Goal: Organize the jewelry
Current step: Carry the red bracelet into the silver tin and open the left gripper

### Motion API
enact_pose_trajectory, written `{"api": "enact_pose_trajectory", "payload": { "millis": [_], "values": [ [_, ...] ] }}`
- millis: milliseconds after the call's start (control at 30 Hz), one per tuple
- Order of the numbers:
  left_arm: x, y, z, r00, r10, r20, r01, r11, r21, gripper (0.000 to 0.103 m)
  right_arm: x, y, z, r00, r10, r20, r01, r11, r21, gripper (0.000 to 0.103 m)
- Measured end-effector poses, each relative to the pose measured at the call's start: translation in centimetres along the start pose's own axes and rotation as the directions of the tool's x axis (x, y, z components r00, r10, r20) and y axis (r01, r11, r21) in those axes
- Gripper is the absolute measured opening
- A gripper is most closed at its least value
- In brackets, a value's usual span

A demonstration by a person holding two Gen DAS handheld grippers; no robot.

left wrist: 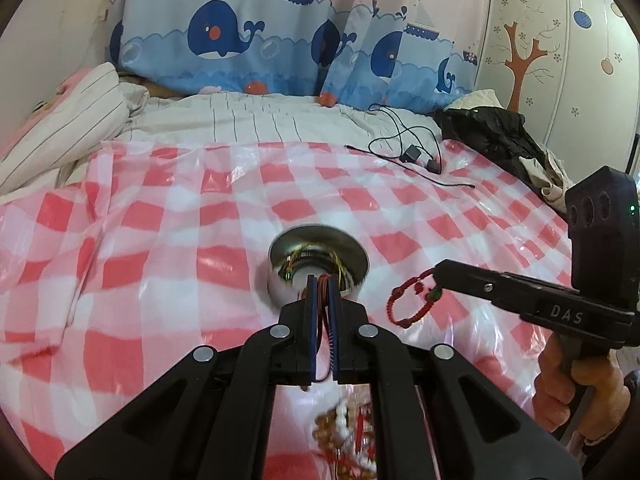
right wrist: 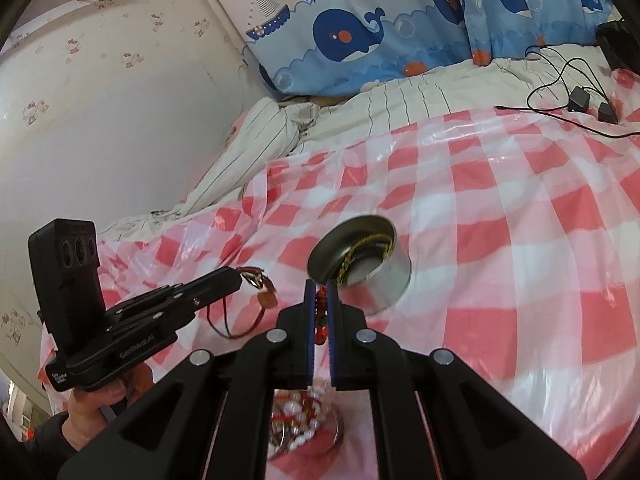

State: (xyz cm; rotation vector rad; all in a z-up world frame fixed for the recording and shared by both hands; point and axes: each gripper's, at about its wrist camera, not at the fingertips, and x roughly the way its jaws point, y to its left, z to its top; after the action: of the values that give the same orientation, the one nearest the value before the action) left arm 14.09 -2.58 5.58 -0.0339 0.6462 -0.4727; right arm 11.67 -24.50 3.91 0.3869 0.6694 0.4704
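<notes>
A whale-print curtain [left wrist: 256, 40] hangs behind the bed's checked plastic sheet [left wrist: 160, 220], beside papered wall [right wrist: 100, 100].

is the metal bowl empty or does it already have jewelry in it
Not empty: the metal bowl holds coiled strands of jewelry around its inner wall, seen in both wrist views.

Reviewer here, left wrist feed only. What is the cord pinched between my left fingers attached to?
Observer: In the right wrist view, the left gripper holds a brown cord carrying a small brown pendant.
Reviewer: What's the blur under my gripper?
Observer: A round dish piled with pearl and red bead jewelry.
Reviewer: The right gripper's bracelet?
Observer: The right gripper is clamped on the red braided bracelet, just short of the metal bowl.
</notes>
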Motion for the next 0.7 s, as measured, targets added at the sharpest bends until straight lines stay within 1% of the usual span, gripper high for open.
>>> {"api": "enact_pose_trajectory", "payload": {
  "millis": [100,267,333,367,400,433,467,500,567,633,700],
  "values": [
    [1.2,0.0,1.8,1.0,-0.014,0.017,0.014,1.0,-0.001,0.005,1.3,0.1,1.5,1.0,0.006,0.007,-0.005,1.0,-0.007,0.006],
    [3.8,0.0,3.8,0.999,-0.021,0.036,0.021,1.0,-0.007,0.005,3.3,0.0,3.5,1.0,-0.003,0.028,0.003,1.0,-0.015,0.006],
    [5.0,0.1,4.2,0.999,-0.024,0.031,0.024,1.0,-0.018,0.005,4.5,-0.3,4.2,1.0,-0.009,0.027,0.009,1.0,-0.014,0.006],
    [6.0,0.2,4.1,1.0,-0.013,0.009,0.014,1.0,-0.025,0.006,5.6,-0.4,4.4,0.999,-0.032,0.006,0.032,0.999,-0.019,0.006],
    [7.5,0.3,4.0,0.999,-0.021,-0.047,0.02,0.999,-0.027,0.012,6.4,-0.6,4.5,0.998,-0.057,-0.02,0.056,0.998,-0.025,0.008],
    [8.4,0.4,3.8,0.996,-0.023,-0.089,0.021,0.999,-0.027,0.014,7.6,-1.0,4.4,0.991,-0.121,-0.053,0.12,0.992,-0.032,0.017],
    [9.3,0.5,3.2,0.991,-0.007,-0.131,0.005,1.0,-0.022,0.022,8.1,-1.5,4.3,0.985,-0.161,-0.069,0.159,0.987,-0.029,0.024],
    [9.5,0.5,2.8,0.989,0.007,-0.151,-0.009,1.0,-0.013,0.026,8.1,-1.8,4.1,0.982,-0.175,-0.073,0.174,0.985,-0.021,0.025],
    [8.8,0.6,1.9,0.989,0.017,-0.144,-0.017,1.0,-0.003,0.043,6.7,-2.3,3.4,0.978,-0.2,-0.057,0.199,0.98,-0.021,0.029],
    [7.7,0.8,1.2,0.99,0.035,-0.134,-0.036,0.999,-0.002,0.046,5.4,-2.6,2.9,0.976,-0.21,-0.056,0.209,0.978,-0.028,0.031],
    [6.5,0.7,0.3,0.989,0.043,-0.142,-0.043,0.999,0.009,0.046,4.3,-2.9,2.4,0.976,-0.206,-0.071,0.206,0.979,-0.01,0.031]
  ]
}}
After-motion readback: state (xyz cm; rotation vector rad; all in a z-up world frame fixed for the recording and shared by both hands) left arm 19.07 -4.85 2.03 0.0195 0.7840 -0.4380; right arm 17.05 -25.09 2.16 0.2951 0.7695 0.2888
